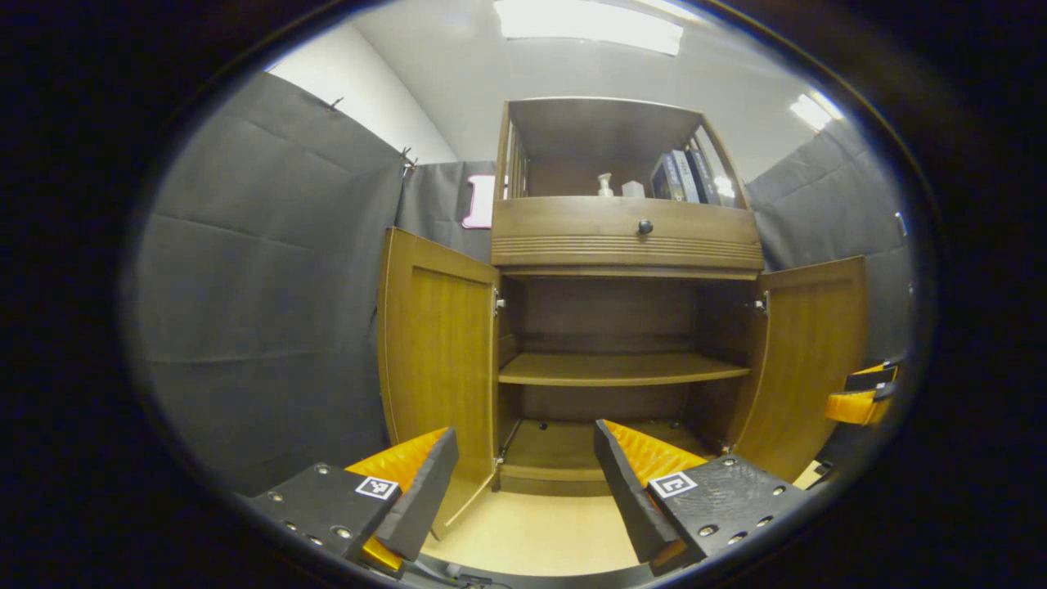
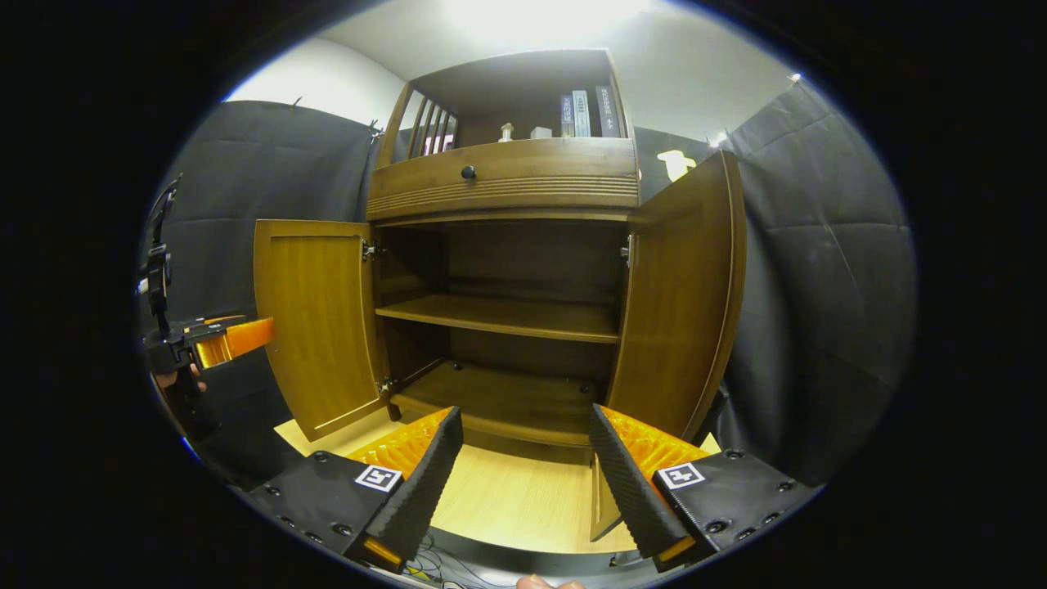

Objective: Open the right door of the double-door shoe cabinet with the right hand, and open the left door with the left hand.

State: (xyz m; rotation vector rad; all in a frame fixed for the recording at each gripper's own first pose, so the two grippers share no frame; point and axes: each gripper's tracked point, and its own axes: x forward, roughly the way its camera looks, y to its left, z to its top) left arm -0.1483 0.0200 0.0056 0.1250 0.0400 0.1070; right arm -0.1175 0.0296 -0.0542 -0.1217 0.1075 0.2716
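Your shoe cabinet [image 1: 626, 245] stands ahead with its left door [image 1: 438, 368] and right door [image 1: 810, 360] both swung wide. Below its bare middle shelf [image 1: 622, 368], your left hand-held gripper [image 1: 523, 474] and right hand-held gripper [image 2: 523, 470] each hang with fingers apart, gripping nothing.

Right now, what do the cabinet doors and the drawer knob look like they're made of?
Left door and right door: they look like wood or wood veneer, mid-brown with a satin sheen; vertical grain shows on the inner panels, though laminate can't be ruled out. Drawer knob: small, round and dark, possibly metal or painted wood; too small to tell.
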